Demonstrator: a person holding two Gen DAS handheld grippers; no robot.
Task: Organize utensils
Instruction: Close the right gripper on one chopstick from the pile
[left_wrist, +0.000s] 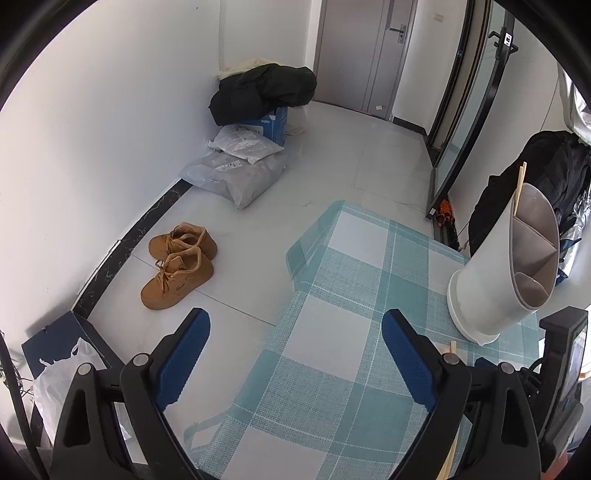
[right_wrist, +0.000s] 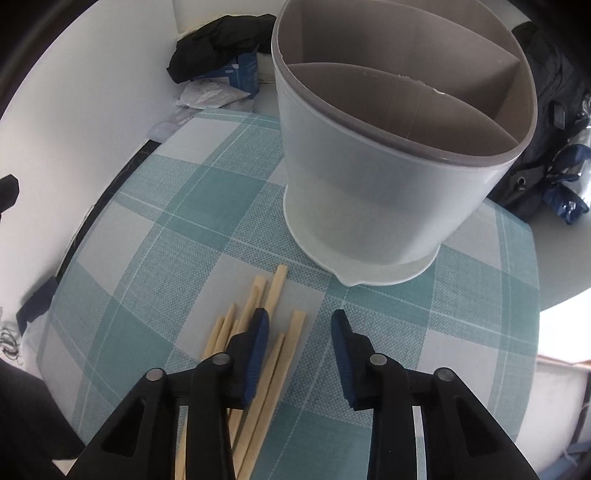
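The right gripper is held partly open over loose pale wooden chopsticks on the teal checked tablecloth; nothing is gripped. Just beyond stands the white divided plastic utensil holder, presumably their destination. The left gripper is held wide open, empty.

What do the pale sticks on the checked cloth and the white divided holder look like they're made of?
Pale chopsticks: probably bamboo or light wood, matte, unvarnished, with square-cut ends. White divided utensil holder: likely moulded plastic, smooth satin wall, grey-brown liner. Teal checked tablecloth: looks woven, though a printed vinyl is possible.
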